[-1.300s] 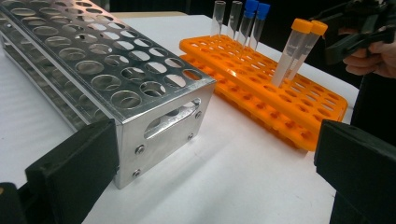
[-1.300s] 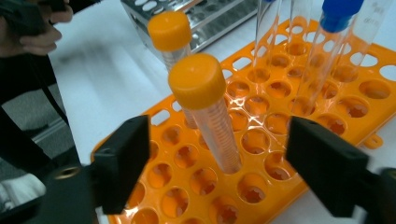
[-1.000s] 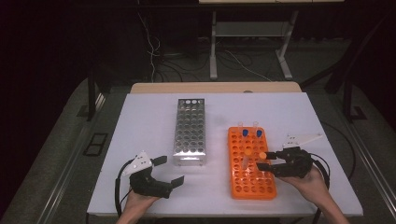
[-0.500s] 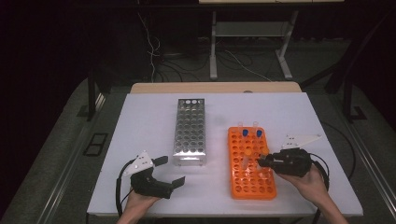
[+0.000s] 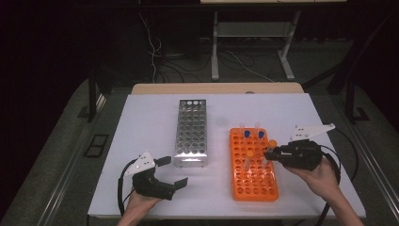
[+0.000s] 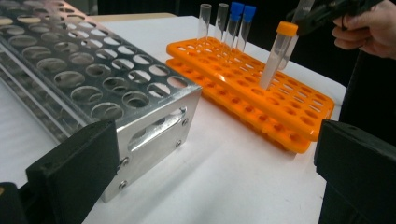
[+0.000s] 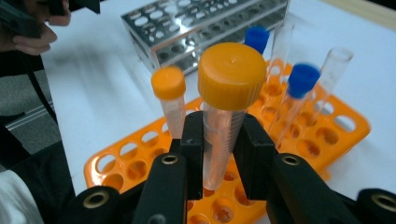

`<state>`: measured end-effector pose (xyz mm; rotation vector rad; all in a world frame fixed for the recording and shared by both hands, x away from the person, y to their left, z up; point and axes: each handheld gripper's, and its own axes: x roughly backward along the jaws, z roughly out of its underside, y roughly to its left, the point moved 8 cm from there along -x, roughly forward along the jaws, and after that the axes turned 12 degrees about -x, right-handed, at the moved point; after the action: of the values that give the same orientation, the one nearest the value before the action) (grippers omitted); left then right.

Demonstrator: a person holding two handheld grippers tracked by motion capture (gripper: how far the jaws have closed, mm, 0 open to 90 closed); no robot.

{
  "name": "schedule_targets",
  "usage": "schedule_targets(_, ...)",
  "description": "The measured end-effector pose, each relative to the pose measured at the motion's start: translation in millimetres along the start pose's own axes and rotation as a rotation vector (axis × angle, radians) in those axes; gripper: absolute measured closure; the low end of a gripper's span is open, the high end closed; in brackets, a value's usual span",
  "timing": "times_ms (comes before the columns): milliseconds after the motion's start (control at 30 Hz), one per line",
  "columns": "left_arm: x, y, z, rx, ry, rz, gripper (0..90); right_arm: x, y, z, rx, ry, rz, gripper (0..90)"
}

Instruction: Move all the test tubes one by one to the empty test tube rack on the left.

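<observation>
The right gripper (image 5: 272, 153) has its jaws closed tight on a clear tube with an orange cap (image 7: 224, 112), gripping it just below the cap; the jaws have just been closing onto it, and the tube stands upright over the orange rack (image 5: 254, 186) near the desk's right front edge. A second orange-capped tube (image 5: 249, 159) sits in the rack just beside it, and two blue-capped tubes (image 5: 253, 134) stand at the rack's far end. The left gripper (image 5: 170, 170) rests near the desk's left front corner with its jaws wide apart and nothing between them, facing the near end of the metal rack (image 5: 190, 133).
</observation>
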<state>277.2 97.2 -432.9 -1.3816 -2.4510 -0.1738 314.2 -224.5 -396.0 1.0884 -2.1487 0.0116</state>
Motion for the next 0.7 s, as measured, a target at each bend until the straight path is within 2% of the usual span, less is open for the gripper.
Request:
schedule_targets(300,0.7,-1.7,-13.7,-0.012,-0.016,0.024,0.0,16.1,4.6,-32.1,0.023,-0.01,-0.008,73.9)
schedule_targets(333,0.4,-1.6,-15.4,-0.016,-0.014,0.028,0.0,17.7,6.5,-40.7,0.031,-0.009,-0.014,73.9)
schedule_targets(700,-9.4,2.0,-42.1,-0.05,0.021,0.071,0.0,14.0,12.4,-73.1,0.046,0.007,-0.048,73.9)
